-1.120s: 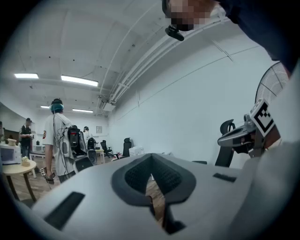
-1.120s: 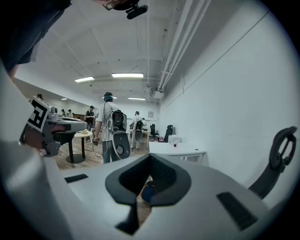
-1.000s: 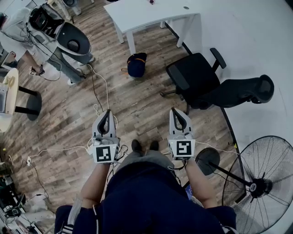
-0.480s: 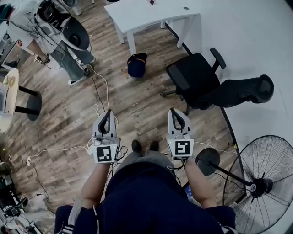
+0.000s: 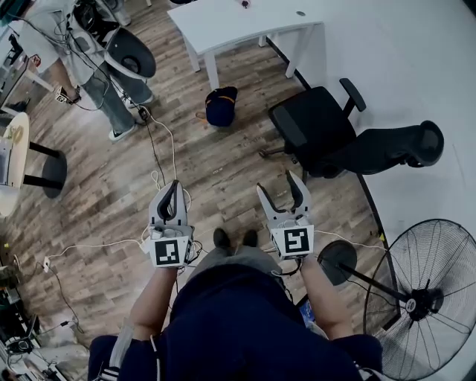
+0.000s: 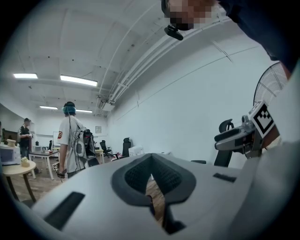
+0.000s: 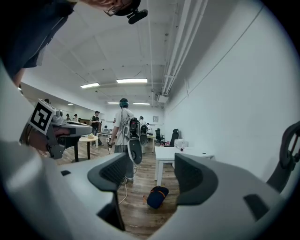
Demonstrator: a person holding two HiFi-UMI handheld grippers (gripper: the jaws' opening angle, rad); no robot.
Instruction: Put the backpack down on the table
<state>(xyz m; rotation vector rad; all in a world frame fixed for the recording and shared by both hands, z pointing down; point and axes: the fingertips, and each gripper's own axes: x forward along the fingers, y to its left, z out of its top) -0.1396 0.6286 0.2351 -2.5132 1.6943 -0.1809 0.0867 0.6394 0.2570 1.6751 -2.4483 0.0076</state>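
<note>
Open office, wood-plank floor (image 5: pixel 111 186), white rectangular table (image 5: pixel 245 22) at the far end. The dark navy soft fabric backpack (image 5: pixel 221 106) with orange trim lies slumped on the floor just beside a table leg, well apart from both claws. The left gripper (image 5: pixel 175 186) is pressed together, empty; the right gripper (image 5: pixel 277 184) has just been opening, jaws spread, nothing between them. Judgement: limp cloth, likely light, will sag when lifted, so take the top handle or a strap, not the body
</note>
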